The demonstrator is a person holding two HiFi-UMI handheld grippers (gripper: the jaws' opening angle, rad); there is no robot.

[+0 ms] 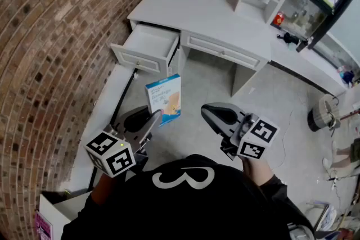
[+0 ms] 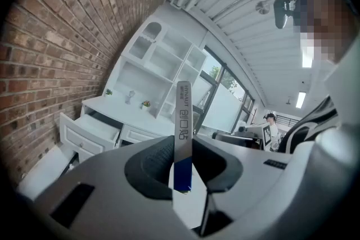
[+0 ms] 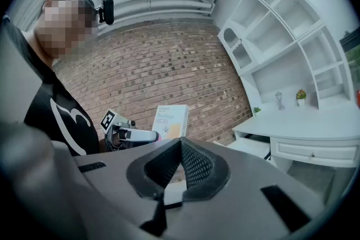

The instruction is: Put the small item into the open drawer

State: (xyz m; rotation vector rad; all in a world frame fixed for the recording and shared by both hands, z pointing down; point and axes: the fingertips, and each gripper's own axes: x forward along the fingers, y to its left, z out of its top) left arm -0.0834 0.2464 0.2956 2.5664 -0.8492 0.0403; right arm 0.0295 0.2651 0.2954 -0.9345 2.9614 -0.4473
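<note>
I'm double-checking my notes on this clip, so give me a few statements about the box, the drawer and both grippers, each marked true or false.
1. The left gripper is clamped on the bandage box. True.
2. The bandage box lies inside the drawer. False: it is held up in the air, short of the drawer.
3. The drawer stands pulled open. True.
4. The right gripper holds a second item. False: its jaws are together with nothing between them.
5. The wall beside the drawer is painted white. False: it is bare brick.
</note>
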